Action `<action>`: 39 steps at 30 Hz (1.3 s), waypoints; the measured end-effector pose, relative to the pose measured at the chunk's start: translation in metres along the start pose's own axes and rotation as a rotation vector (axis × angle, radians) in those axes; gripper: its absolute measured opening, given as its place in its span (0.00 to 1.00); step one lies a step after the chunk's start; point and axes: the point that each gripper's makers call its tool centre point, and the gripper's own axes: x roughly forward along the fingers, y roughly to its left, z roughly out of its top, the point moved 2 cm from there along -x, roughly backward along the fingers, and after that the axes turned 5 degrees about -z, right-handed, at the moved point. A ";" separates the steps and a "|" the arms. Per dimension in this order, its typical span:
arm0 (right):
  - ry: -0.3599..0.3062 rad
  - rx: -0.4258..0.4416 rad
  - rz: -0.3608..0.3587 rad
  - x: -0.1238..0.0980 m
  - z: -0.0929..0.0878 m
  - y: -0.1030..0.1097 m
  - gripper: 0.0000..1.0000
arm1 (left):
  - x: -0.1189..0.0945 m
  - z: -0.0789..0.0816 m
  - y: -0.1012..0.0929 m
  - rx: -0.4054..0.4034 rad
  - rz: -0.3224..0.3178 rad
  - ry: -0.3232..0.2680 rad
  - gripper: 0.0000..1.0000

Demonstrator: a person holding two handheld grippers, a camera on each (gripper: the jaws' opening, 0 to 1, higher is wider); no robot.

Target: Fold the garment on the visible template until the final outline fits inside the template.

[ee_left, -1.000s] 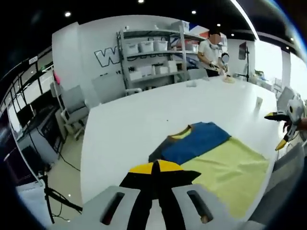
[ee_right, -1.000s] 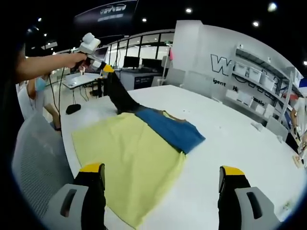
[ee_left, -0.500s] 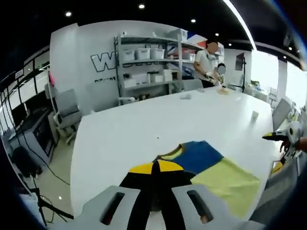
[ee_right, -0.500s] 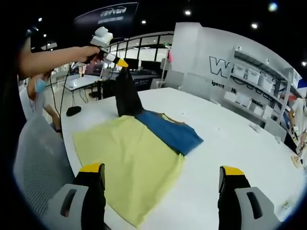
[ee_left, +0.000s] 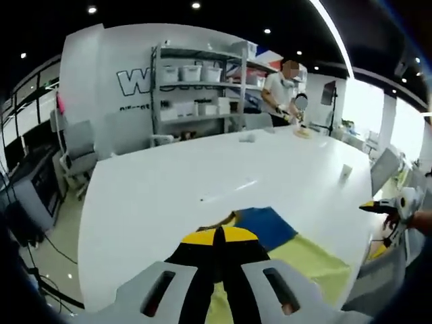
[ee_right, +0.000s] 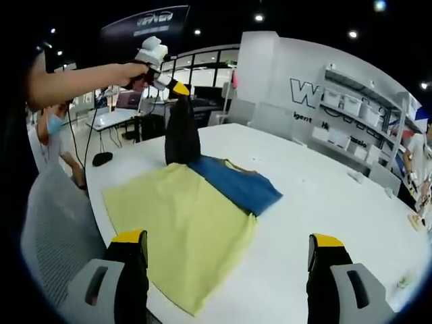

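A garment lies flat on the white table (ee_right: 324,196), with a yellow body (ee_right: 182,226) and a blue upper part (ee_right: 236,185). Its dark sleeve (ee_right: 182,135) is pulled straight up off the table. My left gripper (ee_right: 178,88), held by a hand at the upper left, is shut on the top of that sleeve. In the left gripper view its jaws (ee_left: 218,234) meet on dark cloth, above the blue part (ee_left: 266,226) and the yellow part (ee_left: 307,256). My right gripper (ee_right: 227,243) stands wide open over the near yellow hem, holding nothing. It also appears at the table's edge (ee_left: 373,228).
A grey mesh chair (ee_right: 57,229) stands at the table's near left edge. A shelving rack with white bins (ee_left: 196,84) lines the far wall, and a person (ee_left: 280,84) works at the table's far end. A small white object (ee_left: 344,172) sits on the table.
My left gripper has risen with the dark sleeve, which now hangs more upright. The right gripper has stayed open in place.
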 end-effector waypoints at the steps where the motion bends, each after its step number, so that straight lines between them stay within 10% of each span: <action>1: 0.003 0.003 0.001 0.000 -0.001 0.001 0.99 | 0.003 0.001 -0.001 -0.003 -0.004 0.001 0.04; 17: 0.013 0.013 0.006 -0.005 -0.002 -0.001 0.99 | 0.051 0.015 -0.025 -0.112 -0.076 -0.043 0.03; 39: 0.063 0.028 0.017 -0.004 -0.019 -0.003 0.98 | 0.124 -0.017 -0.070 -0.243 -0.193 0.026 0.03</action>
